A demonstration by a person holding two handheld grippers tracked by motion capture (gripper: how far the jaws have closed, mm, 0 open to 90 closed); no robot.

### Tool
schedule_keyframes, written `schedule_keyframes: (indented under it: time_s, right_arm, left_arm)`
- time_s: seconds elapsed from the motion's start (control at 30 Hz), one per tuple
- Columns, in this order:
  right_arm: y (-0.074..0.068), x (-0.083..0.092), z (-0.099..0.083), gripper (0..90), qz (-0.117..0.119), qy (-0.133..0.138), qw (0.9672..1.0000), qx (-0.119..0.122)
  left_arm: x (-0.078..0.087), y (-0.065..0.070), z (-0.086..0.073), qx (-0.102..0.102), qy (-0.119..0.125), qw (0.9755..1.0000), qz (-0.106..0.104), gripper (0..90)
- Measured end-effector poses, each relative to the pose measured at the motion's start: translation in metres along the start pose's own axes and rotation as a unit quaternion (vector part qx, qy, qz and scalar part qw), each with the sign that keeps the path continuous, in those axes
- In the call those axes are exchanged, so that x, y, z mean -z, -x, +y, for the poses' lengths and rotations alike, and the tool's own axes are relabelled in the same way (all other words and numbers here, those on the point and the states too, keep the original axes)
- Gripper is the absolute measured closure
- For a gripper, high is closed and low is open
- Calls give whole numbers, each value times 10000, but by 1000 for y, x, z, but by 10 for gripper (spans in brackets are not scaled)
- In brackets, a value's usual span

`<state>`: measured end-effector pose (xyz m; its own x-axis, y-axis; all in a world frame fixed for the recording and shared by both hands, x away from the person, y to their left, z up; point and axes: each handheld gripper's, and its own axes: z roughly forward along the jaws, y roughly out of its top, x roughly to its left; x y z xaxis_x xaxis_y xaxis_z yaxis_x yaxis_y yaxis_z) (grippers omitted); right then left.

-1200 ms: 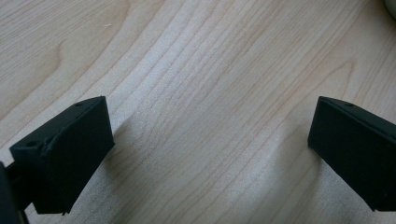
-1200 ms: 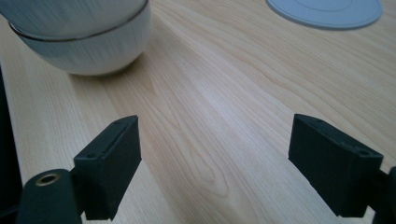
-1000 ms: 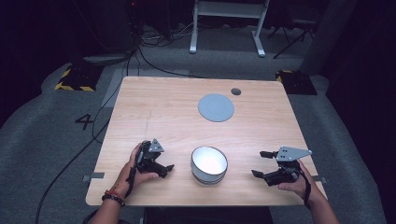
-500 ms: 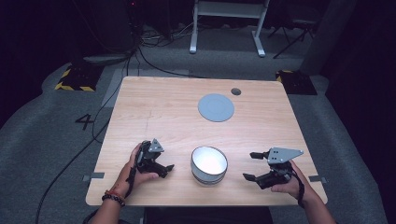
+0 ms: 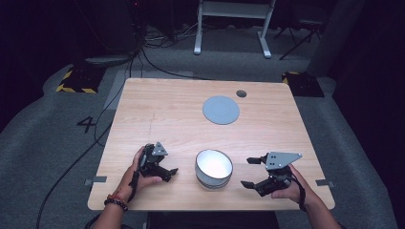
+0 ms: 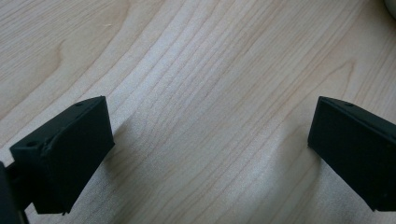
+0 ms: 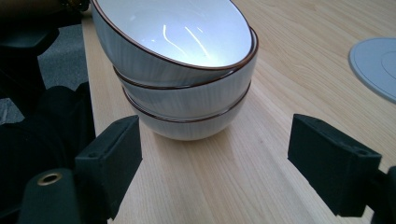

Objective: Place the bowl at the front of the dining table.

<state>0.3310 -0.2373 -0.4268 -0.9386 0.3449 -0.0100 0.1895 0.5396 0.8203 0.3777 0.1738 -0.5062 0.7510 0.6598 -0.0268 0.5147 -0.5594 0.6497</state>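
High view: a stack of white bowls (image 5: 214,168) stands near the front edge of the wooden table (image 5: 167,114), and everything else is placed here relative to that stack. The left gripper (image 5: 165,170) rests low on the table just to the stack's left, held in the person's left hand (image 5: 138,174). In the left gripper view its two black jaws stand wide apart with bare wood grain between them, and a sliver of white at the top right corner is possibly the stack's edge. The right gripper (image 5: 251,172) sits just to the stack's right in the right hand (image 5: 286,188), pointing at it. In the right gripper view its jaws are spread wide and empty, short of the stack (image 7: 180,70), which shows three nested bowls with dark brown rims, the top one tilted. A grey round disc (image 5: 220,109) lies well behind the stack, and a small dark round spot (image 5: 241,93) sits just beyond the disc, towards the far edge.
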Motion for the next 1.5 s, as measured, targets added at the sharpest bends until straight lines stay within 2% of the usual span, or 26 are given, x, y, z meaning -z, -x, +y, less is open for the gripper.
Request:
schedule_keyframes:
  time_s: [0.07,0.2,0.33,0.37,0.97,1.5]
  right_arm:
    - [-1,-1,1,178,19,9,10000,-12]
    - [-6,-3,8,179,71,34,9999,122]
    - [-10,-4,13,179,196,81,9997,112]
    - [-11,-5,16,179,224,76,9995,193]
    - [-23,-13,37,179,342,75,9980,517]
    - [-28,-23,45,180,432,-20,9970,649]
  left_arm:
    - [0,0,0,-4,-5,10000,4,2]
    - [0,0,0,-2,-1,10000,-1,3]
    - [0,0,0,-2,-1,10000,-1,3]
    - [0,0,0,-3,-2,10000,0,3]
    - [0,0,0,-8,-2,10000,0,3]
    - [0,0,0,-11,-3,10000,-1,3]
